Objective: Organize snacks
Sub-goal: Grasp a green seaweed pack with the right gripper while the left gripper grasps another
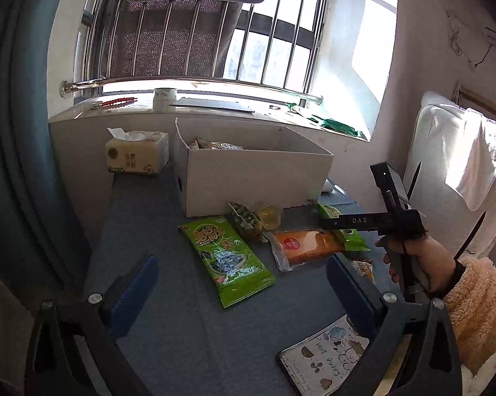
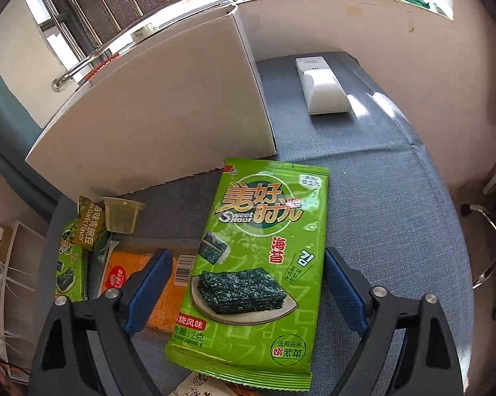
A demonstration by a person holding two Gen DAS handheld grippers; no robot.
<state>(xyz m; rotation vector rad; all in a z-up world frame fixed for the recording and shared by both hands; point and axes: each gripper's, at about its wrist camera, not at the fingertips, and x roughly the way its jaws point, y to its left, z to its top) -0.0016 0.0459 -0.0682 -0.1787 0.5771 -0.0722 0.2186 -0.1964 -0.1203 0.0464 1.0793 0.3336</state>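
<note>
A white cardboard box (image 1: 257, 171) with snacks inside stands at the back of the blue-grey table (image 1: 168, 330). In front lie a green seaweed packet (image 1: 226, 259), a green pea packet (image 1: 246, 221), a jelly cup (image 1: 269, 216), an orange packet (image 1: 305, 244) and a second green seaweed packet (image 1: 347, 231). My left gripper (image 1: 243, 292) is open above the first seaweed packet. My right gripper (image 2: 244, 290) is open, with its blue fingers on either side of the second seaweed packet (image 2: 257, 257), which lies partly over the orange packet (image 2: 139, 277). The right gripper's body (image 1: 396, 217) shows in the left view.
A tissue pack (image 1: 137, 153) sits left of the box. A phone in a patterned case (image 1: 327, 359) lies at the near edge. A white device (image 2: 322, 85) lies right of the box (image 2: 155, 115). The window sill (image 1: 214, 107) runs behind. A white chair (image 1: 455, 171) stands right.
</note>
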